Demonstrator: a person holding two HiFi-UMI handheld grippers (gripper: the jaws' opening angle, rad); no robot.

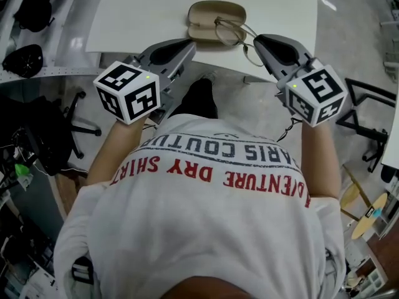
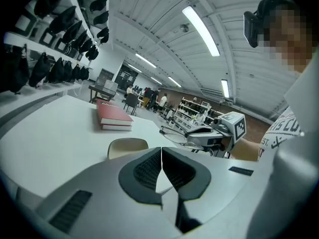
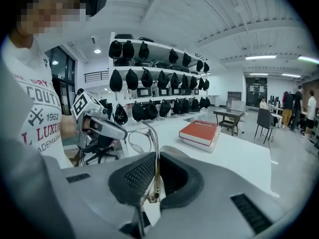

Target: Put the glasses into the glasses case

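Bright ceiling strip lights point(image 2: 200, 30); fisheye warping, dark vignetted corners in gripper views.

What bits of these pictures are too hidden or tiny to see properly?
Glasses case: left gripper view, its near part is behind the left gripper.
Glasses: head view, the clamped end is under the right gripper.
Red book: right gripper view, cover print too small to read.

The glasses point(image 3: 155, 137) are clamped by one temple between the closed pads of the right gripper point(image 3: 156, 178) — the lenses are held up ahead of it. The left gripper point(image 3: 118, 131) is seen at the left, and a red book point(image 3: 202, 131) is laid on the white worktop point(image 3: 239, 158) beyond.
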